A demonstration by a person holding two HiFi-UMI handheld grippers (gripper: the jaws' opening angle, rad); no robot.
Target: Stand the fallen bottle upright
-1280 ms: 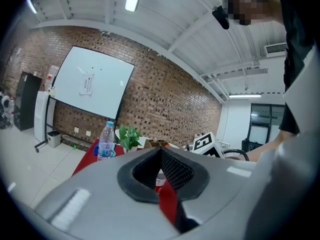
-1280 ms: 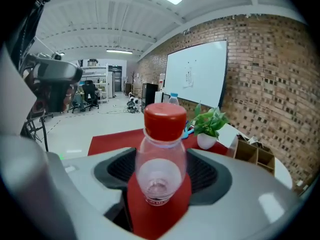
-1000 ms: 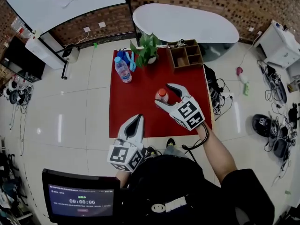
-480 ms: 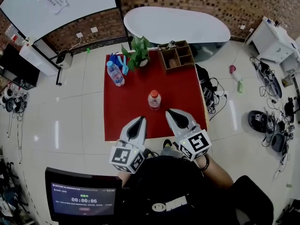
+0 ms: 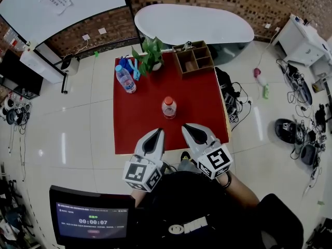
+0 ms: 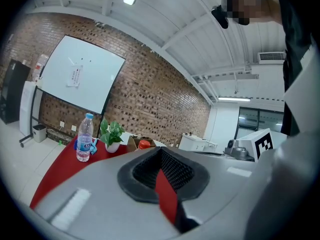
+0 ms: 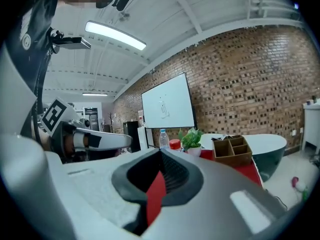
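Observation:
The red-capped bottle (image 5: 168, 107) stands upright near the middle of the red table (image 5: 199, 102), free of both grippers. Only its cap shows over the jaws in the left gripper view (image 6: 144, 144) and in the right gripper view (image 7: 174, 144). My right gripper (image 5: 185, 127) is shut and empty, a short way nearer than the bottle at the table's front edge. My left gripper (image 5: 157, 132) hovers beside it, also shut and empty. Both point toward the table's far side.
A blue-capped water bottle (image 5: 125, 79) stands at the far left corner next to blue items and a potted plant (image 5: 150, 55). A wooden compartment box (image 5: 193, 59) sits at the far right corner. A white bathtub (image 5: 194, 25) lies beyond the table; cables lie on the floor to the right.
The right gripper was open around the red-capped bottle; it has let go, drawn back to the front edge and shut. The bottle stays upright. The left gripper has barely shifted.

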